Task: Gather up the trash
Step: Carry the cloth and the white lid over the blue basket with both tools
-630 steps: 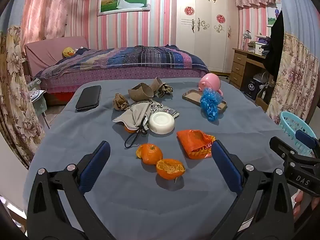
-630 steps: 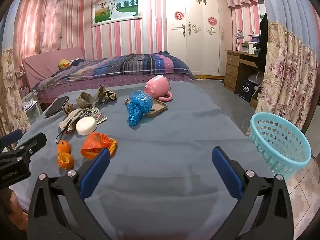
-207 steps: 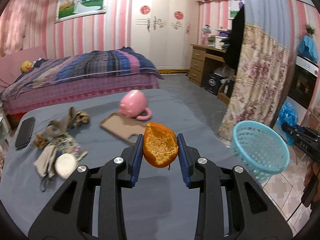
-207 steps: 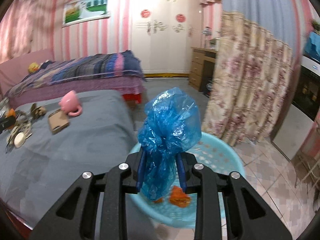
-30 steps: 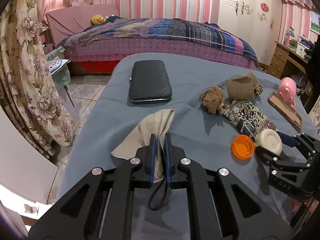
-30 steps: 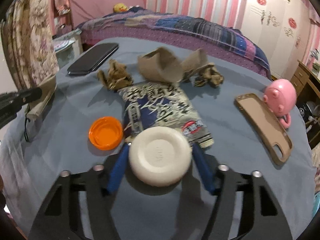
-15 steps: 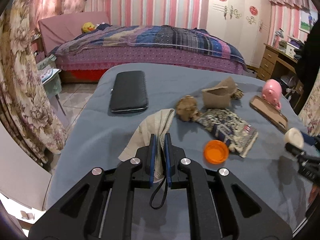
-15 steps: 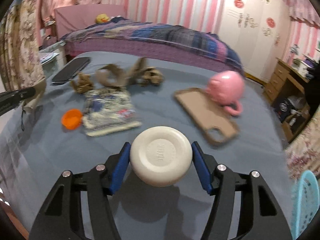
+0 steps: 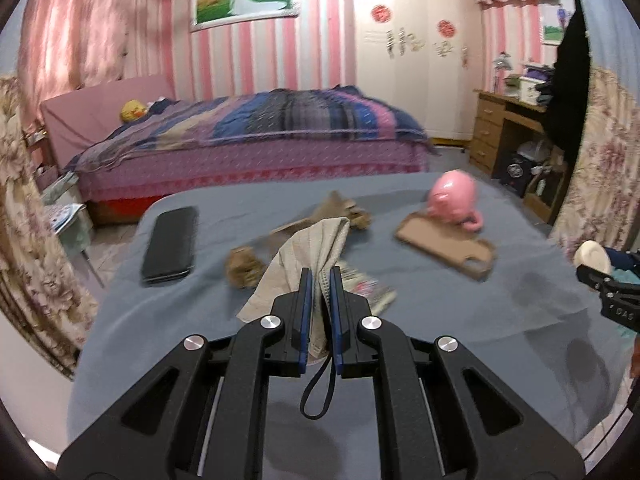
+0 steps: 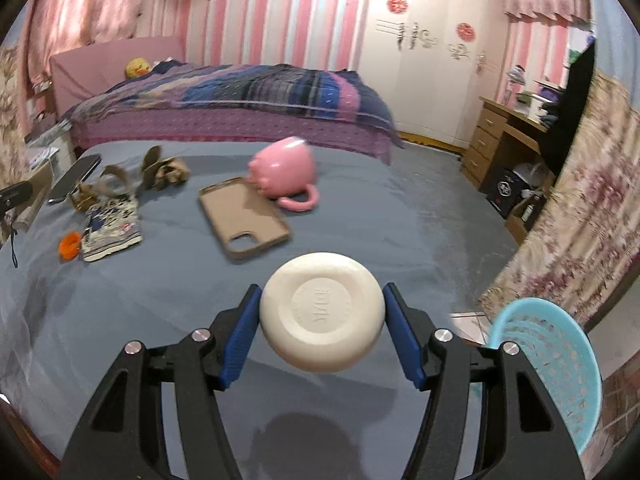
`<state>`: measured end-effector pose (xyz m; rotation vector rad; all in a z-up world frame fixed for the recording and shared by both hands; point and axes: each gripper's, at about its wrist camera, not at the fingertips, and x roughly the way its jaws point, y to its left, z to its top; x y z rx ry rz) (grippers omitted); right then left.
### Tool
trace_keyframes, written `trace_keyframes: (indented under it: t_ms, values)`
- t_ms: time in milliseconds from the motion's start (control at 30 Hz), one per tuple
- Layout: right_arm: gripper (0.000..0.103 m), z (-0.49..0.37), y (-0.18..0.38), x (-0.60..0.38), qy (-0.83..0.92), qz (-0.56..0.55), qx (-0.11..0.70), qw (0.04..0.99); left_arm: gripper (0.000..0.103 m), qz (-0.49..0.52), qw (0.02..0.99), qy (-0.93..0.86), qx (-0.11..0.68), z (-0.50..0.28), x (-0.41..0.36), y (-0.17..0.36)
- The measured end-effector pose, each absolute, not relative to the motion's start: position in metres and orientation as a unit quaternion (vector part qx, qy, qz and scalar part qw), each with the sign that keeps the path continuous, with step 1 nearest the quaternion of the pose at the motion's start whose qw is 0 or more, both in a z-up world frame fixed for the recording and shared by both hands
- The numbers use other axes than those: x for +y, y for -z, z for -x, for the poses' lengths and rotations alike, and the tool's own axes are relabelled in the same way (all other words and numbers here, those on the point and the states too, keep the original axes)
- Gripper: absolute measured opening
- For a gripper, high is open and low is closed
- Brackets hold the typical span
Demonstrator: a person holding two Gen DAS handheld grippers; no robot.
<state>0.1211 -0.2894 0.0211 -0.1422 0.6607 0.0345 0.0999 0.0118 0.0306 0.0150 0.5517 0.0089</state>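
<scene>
My left gripper [image 9: 319,280] is shut on a crumpled beige cloth [image 9: 308,252] with a black loop cord [image 9: 318,390] hanging under the jaws, held above the grey-covered table [image 9: 460,308]. My right gripper [image 10: 322,314] is shut on a round white lid [image 10: 322,312], lifted over the table's right part. The light blue basket [image 10: 556,364] stands on the floor to the lower right of that gripper. In the left wrist view the right gripper [image 9: 596,264] shows at the far right with the lid [image 9: 592,256].
On the table lie a black phone [image 9: 172,246], brown paper scraps [image 10: 160,168], a printed wrapper [image 10: 112,226], an orange cap [image 10: 70,244], a brown phone case [image 10: 244,216] and a pink mug [image 10: 286,172]. A bed [image 9: 256,132] stands behind, a floral curtain [image 10: 580,216] to the right.
Both grippers have swung to the right and risen with their loads. The lid has left the table beside the orange cap and now hangs near the basket side; the cloth is lifted.
</scene>
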Motion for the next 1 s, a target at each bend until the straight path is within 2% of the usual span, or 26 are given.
trace_keyframes:
  t_ms: [467, 733, 1000]
  values:
    - [0.061, -0.085, -0.037, -0.406, 0.051, 0.026, 0.302, 0.951, 0.007, -0.026, 0.955, 0.072, 0.286, -0.098, -0.107, -0.030]
    - [0.061, -0.065, -0.032, -0.470, 0.102, 0.004, 0.307, 0.946, 0.007, -0.029, 0.948, 0.117, 0.295, -0.113, -0.164, -0.035]
    - [0.061, -0.043, -0.015, -0.529, 0.161, -0.017, 0.317, 0.935, 0.007, -0.044, 0.930, 0.186, 0.314, -0.122, -0.236, -0.017]
